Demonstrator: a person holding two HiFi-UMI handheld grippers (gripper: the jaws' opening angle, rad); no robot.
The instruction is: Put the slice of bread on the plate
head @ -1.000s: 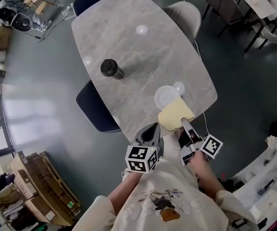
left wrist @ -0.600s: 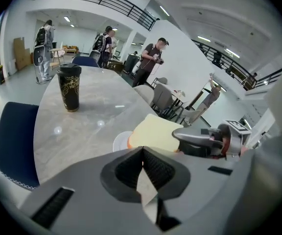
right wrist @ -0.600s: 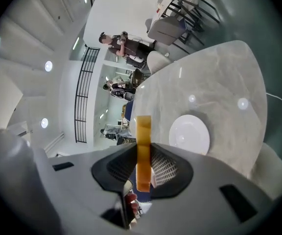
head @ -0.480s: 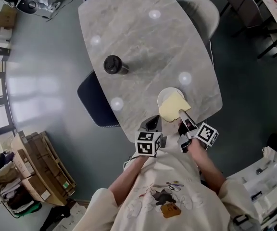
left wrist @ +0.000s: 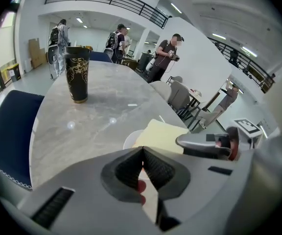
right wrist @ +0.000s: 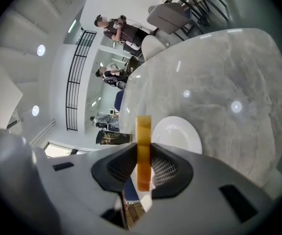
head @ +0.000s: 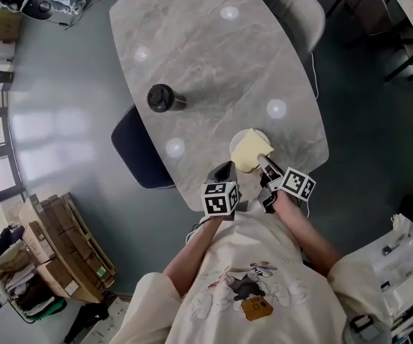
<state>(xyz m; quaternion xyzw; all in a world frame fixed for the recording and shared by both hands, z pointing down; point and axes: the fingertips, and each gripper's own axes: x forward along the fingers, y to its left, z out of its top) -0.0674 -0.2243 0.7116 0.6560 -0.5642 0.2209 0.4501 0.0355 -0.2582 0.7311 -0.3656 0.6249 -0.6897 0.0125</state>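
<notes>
A pale yellow slice of bread (head: 248,153) is held over a small white plate (head: 254,134) near the front edge of the grey marble table (head: 206,56). My right gripper (head: 266,166) is shut on the slice's near edge. In the right gripper view the slice (right wrist: 143,146) stands edge-on between the pads, with the plate (right wrist: 177,133) just beyond. My left gripper (head: 225,173) is shut and holds nothing, just left of the plate. Its own view shows the slice (left wrist: 160,132), the plate (left wrist: 129,141) and the right gripper (left wrist: 204,143) close ahead.
A black cup with gold print (head: 161,97) stands upright mid-table, well left of the plate. A dark blue chair (head: 136,156) sits at the table's left edge and a grey chair (head: 296,16) at the far right. Several people (left wrist: 166,53) stand far behind the table.
Both grippers have come down toward the table. The bread has moved from beside the plate's near rim to over the plate. Neither grip has changed.
</notes>
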